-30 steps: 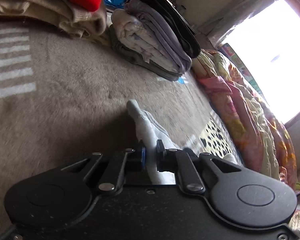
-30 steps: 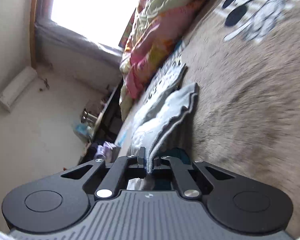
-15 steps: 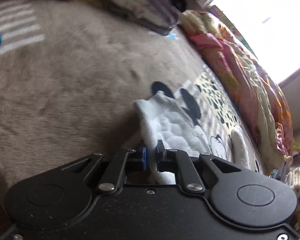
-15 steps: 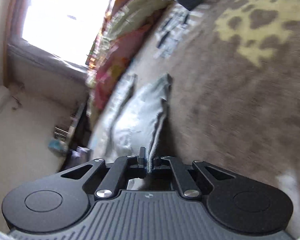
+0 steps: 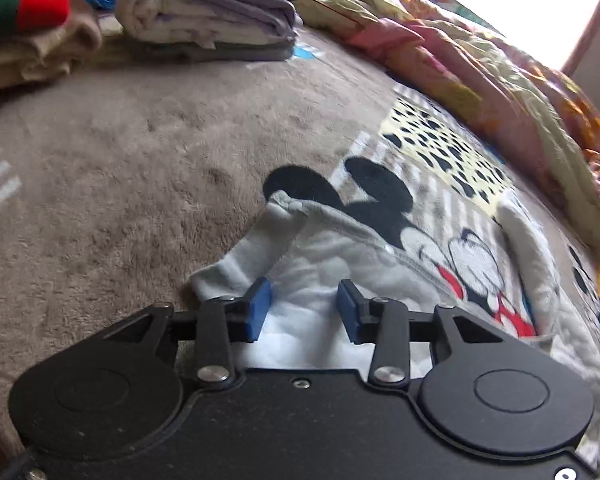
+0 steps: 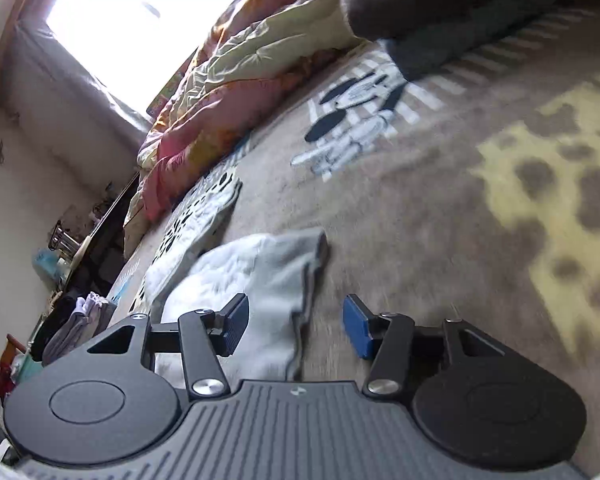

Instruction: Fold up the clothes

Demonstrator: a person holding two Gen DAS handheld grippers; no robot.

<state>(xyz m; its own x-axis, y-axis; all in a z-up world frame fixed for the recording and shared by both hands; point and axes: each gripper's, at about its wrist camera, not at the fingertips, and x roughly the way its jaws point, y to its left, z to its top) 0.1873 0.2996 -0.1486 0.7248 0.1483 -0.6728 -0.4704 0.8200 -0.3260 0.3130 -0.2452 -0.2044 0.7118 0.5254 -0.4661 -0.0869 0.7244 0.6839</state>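
A light grey garment (image 5: 324, 248) lies on the brown plush blanket (image 5: 120, 168), its fleecy inside showing. My left gripper (image 5: 303, 310) is open just above the garment's near edge, blue pads apart, holding nothing. In the right wrist view the same garment (image 6: 256, 276) lies folded over on the blanket (image 6: 440, 208). My right gripper (image 6: 296, 330) is open over its near edge, with the cloth edge lying loose between the pads.
Stacks of folded clothes (image 5: 208, 20) and a beige pile (image 5: 32, 52) stand at the blanket's far end. A crumpled pink and yellow quilt (image 5: 480, 76) runs along the window side, also in the right wrist view (image 6: 240, 68). A dark pile (image 6: 440, 4) lies far right.
Both grippers were shut on the grey garment; now both are open and the garment lies released on the blanket. Both grippers came down lower toward the blanket.
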